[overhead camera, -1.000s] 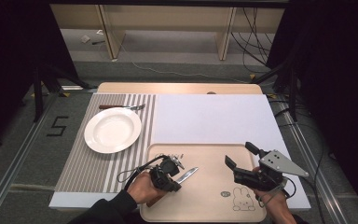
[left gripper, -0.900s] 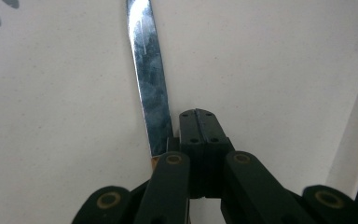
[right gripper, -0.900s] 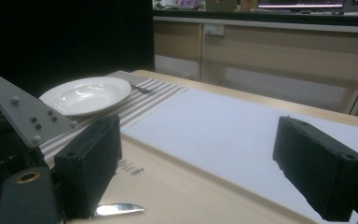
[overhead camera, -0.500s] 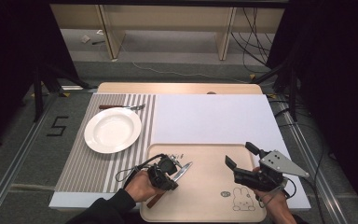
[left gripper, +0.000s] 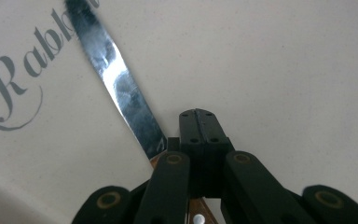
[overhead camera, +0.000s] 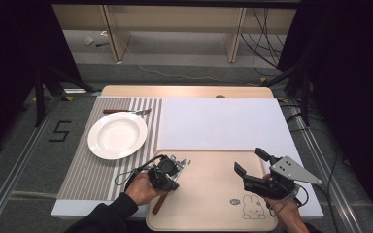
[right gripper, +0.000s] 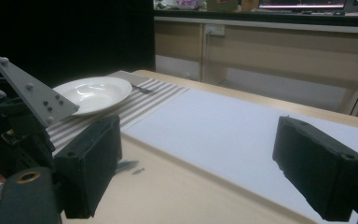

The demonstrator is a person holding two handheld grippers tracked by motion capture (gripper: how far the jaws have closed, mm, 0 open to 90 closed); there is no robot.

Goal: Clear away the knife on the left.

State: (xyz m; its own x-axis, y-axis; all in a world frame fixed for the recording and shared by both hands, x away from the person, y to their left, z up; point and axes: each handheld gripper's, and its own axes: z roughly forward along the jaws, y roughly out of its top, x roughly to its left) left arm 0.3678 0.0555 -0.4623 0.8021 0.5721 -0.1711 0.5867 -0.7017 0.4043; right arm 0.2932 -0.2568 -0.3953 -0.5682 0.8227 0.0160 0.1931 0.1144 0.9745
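Since a second ago, the left claw [overhead camera: 175, 167] has tipped the wood-handled steel table knife [left gripper: 116, 88] so its blade points further toward the far edge of the beige rabbit-print tray [overhead camera: 213, 194], near its left edge; its jaws are clamped on the handle. The right claw [overhead camera: 250, 162] waits with jaws apart near the tray's right edge. Best to lift level, carrying the knife toward the round white plate [overhead camera: 117, 135] without twisting
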